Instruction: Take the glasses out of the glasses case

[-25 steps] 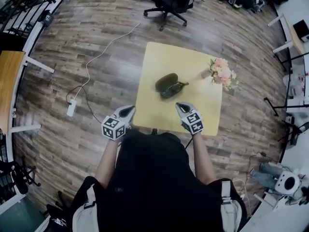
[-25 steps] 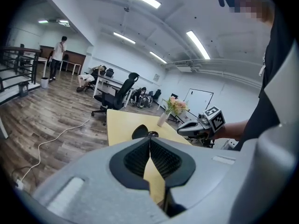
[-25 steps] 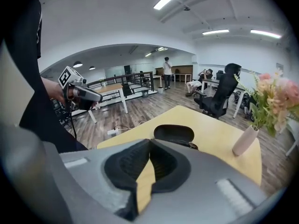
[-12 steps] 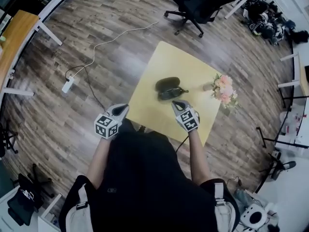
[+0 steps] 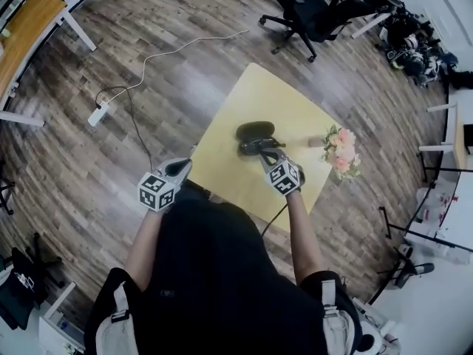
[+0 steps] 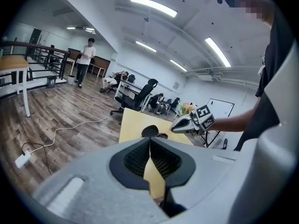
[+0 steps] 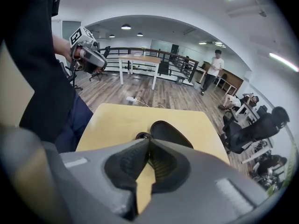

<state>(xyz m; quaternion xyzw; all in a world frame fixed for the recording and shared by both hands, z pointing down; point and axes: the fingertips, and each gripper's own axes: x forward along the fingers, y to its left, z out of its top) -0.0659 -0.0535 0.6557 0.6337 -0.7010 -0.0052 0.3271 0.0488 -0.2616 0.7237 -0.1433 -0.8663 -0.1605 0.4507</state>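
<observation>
A wooden floor (image 5: 111,161) spreads under a square yellow bench (image 5: 273,98). A black office chair (image 5: 318,17) stands beyond the bench's far corner, and a bunch of pink flowers (image 5: 340,150) sits at its right edge. The left tongs (image 5: 184,166) hang just off the bench's near left edge, well apart from the case, jaws pressed together and empty. The right tongs (image 5: 266,154) are over the bench, jaws likewise together with nothing between them. The dark glasses case (image 5: 253,130) lies open near the bench's middle. The glasses (image 5: 256,146) lie against its near side, just beside the right tips; whether they touch cannot be told.
</observation>
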